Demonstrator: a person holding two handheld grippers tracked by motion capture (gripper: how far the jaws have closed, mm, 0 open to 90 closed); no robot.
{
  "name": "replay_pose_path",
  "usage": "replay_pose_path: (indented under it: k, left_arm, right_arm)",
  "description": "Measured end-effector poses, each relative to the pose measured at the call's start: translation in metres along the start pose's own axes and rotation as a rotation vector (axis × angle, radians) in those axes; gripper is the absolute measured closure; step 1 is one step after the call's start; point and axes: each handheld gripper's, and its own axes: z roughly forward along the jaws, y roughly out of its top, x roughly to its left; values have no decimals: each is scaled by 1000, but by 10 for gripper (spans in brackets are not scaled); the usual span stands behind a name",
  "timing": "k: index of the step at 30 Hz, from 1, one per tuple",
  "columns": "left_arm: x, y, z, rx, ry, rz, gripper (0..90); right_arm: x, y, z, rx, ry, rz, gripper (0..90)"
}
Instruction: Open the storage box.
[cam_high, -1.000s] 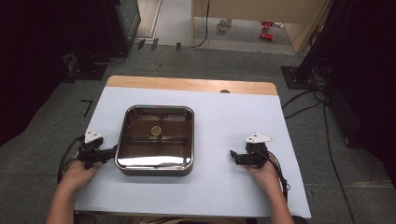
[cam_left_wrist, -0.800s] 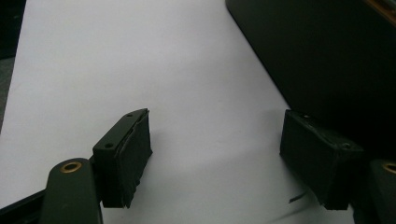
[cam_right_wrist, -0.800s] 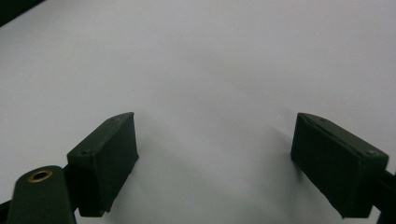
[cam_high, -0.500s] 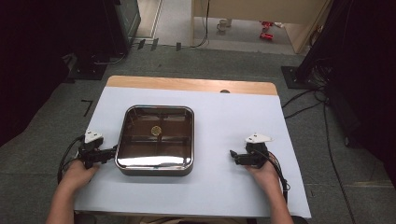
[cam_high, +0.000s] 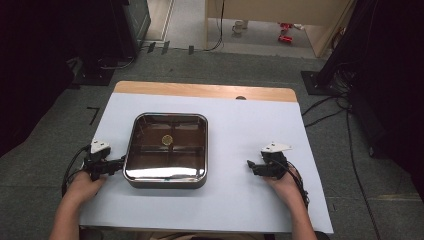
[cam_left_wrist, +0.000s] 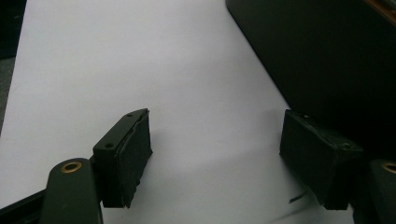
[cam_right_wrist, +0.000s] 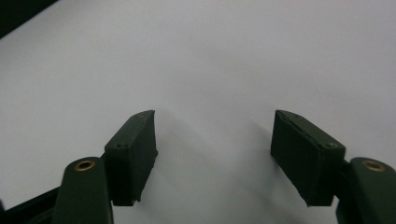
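Tray: square metal tray (cam_high: 166, 148) lies left of centre in the high view, on the white tabletop (cam_high: 235, 125); a small round yellow thing (cam_high: 167, 140) is inside it.
Left gripper: left gripper (cam_high: 118, 163) rests just beside the tray's left wall; fingers (cam_left_wrist: 123, 156) released, nothing between them.
Right gripper: right gripper (cam_high: 250, 166) at lower right, well apart from the tray; fingers (cam_right_wrist: 131, 155) spread, empty.
Risk: I judge that a grasp from one side only could tilt the tray, so the round thing slides; the smooth wall may also slip out.
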Motion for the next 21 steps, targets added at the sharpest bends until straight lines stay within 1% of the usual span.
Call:
replay_pose_path:
  k: [2,4,5,7,11,12,15,21]
  left_arm:
    - [0,0,0,0,0,0,249]
    - [0,0,0,0,0,-1,249]
    - [0,0,0,0,0,0,249]
    - [0,0,0,0,0,0,248]
    - [0,0,0,-1,1,0,249]
    - [0,0,0,-1,1,0,249]
    - [0,0,0,-1,1,0,249]
    - [0,0,0,-1,1,0,249]
  right_arm:
    - [-2,2,-3,0,13,23,316]
    - [-4,8,-5,28,31,29,300]
    - [-4,10,-6,26,46,38,303]
    - [-4,11,-9,1,61,47,320]
    - [1,14,-13,-16,66,29,324]
    - [3,16,-14,-15,69,29,322]
    - [9,22,-17,-31,66,10,319]
    - [15,30,-19,-33,85,4,332]
